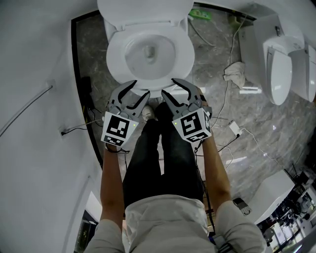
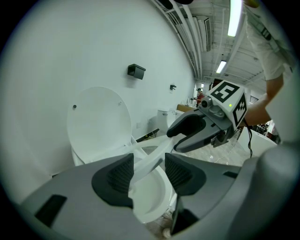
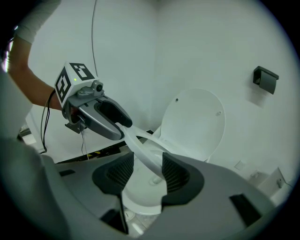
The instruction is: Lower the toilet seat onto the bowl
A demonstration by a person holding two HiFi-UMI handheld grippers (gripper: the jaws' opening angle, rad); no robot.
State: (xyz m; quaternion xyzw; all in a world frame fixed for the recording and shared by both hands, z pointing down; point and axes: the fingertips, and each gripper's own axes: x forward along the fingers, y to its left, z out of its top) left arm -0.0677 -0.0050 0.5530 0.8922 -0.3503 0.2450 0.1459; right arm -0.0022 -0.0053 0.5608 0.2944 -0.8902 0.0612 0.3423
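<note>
Head view: toilet seat sits over the bowl, lid up against the tank. Left gripper and right gripper both meet the seat's front rim, side by side. White wall close on the left. Cables and a rag lie on the floor to the right, and a second toilet stands well apart.

Left gripper view: the seat rim runs between the pads and looks pinched, so I read it as a light clamp on the front rim. The seat is tilted, its front edge raised off the bowl and not yet down.

Right gripper view: the rim passes between the jaws, which are spread wide and not pressing – released, at most cradling from below.

Handling, my read: rigid plastic ring, light, glossy and slippery. It pivots on the rear hinge, so it will slam if dropped. The front rim is the right hold – most leverage, clear of the hinge. The arc down is free; just keep jaw tips out from between seat and bowl rim at contact.
</note>
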